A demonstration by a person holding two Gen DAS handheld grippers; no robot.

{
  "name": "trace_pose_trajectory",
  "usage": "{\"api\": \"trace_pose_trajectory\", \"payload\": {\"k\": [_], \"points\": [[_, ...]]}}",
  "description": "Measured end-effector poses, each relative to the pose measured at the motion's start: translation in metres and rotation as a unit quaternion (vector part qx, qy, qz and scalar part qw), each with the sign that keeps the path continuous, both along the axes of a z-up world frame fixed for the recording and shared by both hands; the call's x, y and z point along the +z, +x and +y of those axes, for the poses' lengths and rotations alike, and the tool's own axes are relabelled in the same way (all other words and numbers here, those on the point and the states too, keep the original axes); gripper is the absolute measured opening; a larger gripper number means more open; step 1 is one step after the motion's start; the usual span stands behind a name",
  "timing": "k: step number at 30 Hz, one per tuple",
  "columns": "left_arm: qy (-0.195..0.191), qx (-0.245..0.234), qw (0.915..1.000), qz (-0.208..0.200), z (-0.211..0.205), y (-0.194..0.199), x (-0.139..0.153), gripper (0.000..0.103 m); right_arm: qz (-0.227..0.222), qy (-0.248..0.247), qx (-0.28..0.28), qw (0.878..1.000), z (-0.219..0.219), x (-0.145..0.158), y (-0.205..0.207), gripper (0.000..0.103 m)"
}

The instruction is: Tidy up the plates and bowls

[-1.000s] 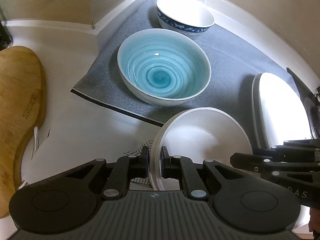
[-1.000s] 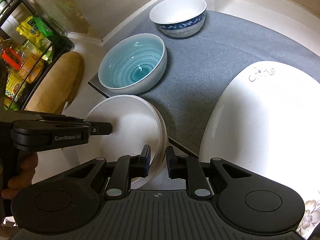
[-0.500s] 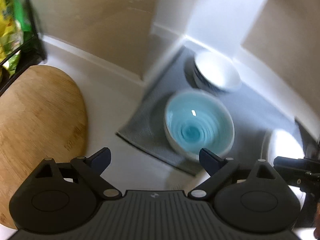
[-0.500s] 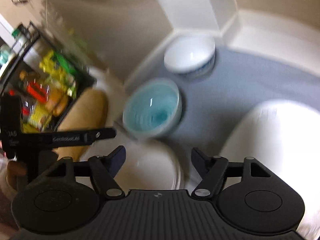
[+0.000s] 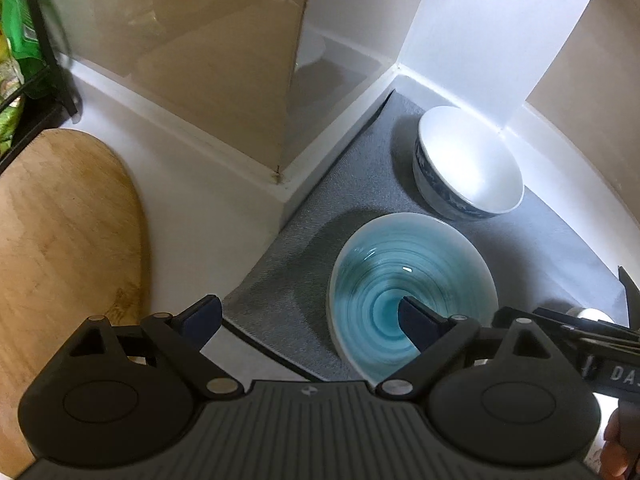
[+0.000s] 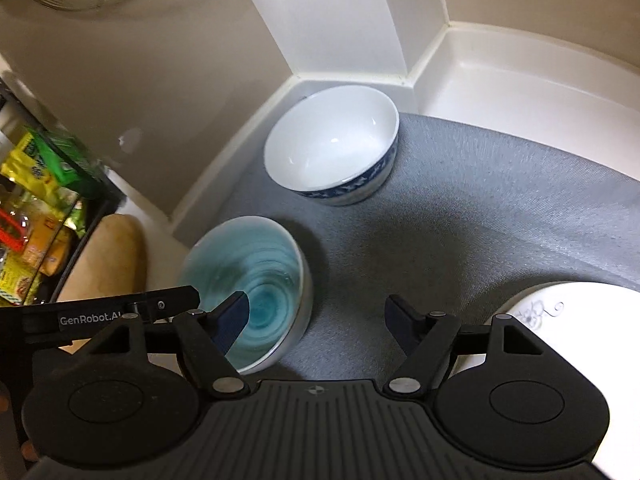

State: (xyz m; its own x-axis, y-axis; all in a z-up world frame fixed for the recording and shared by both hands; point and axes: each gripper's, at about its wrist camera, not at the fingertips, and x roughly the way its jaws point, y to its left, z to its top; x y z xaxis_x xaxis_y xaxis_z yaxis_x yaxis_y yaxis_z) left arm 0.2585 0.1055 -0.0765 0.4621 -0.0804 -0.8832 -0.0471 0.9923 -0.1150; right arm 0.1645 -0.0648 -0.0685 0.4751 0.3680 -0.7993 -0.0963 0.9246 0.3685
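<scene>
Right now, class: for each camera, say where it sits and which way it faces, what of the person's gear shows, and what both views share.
Left wrist: on the left claw, angled down at the swirled turquoise bowl; open fingers, right claw intruding.
Right wrist: on the right claw, facing the grey mat; open fingers, left claw intruding.
Shared: turquoise bowl, blue-patterned white bowl, mat.

Left gripper point(image 5: 308, 316) and right gripper point(image 6: 316, 318) tilt downward, jaws spread, empty.
</scene>
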Motion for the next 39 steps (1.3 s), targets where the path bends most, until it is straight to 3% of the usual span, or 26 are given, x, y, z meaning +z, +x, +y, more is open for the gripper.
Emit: {"api": "trace_pose_trajectory", "payload": {"k": [30, 34, 35, 37, 38, 39], "points": [[0.015, 0.009, 0.9992, 0.035, 0.0, 0.042, -0.035, 0.096, 0.039, -0.013, 0.017, 0.999, 0.024, -0.04, 0.045, 0.077], [0.034, -0.013, 0.999, 0.024, -0.007, 0.042, -0.034, 0.074, 0.035, -0.017, 0.015, 0.999, 0.025, -0.041, 0.047, 0.076], [0.038, -0.021, 0.9989, 0.02, -0.008, 0.042, -0.033, 0.07, 0.034, -0.018, 0.016, 0.999, 0.026, -0.042, 0.047, 0.071], [0.036, -0.029, 0.9988, 0.018, -0.009, 0.043, -0.03, 0.064, 0.032, -0.016, 0.024, 0.999, 0.027, -0.041, 0.046, 0.043], [0.034, -0.031, 0.9988, 0.018, -0.008, 0.043, -0.029, 0.058, 0.031, -0.016, 0.027, 0.999, 0.028, -0.04, 0.046, 0.021], [0.034, -0.037, 0.9986, 0.017, -0.009, 0.042, -0.027, 0.054, 0.029, -0.021, 0.03, 0.999, 0.03, -0.038, 0.046, 0.01]]}}
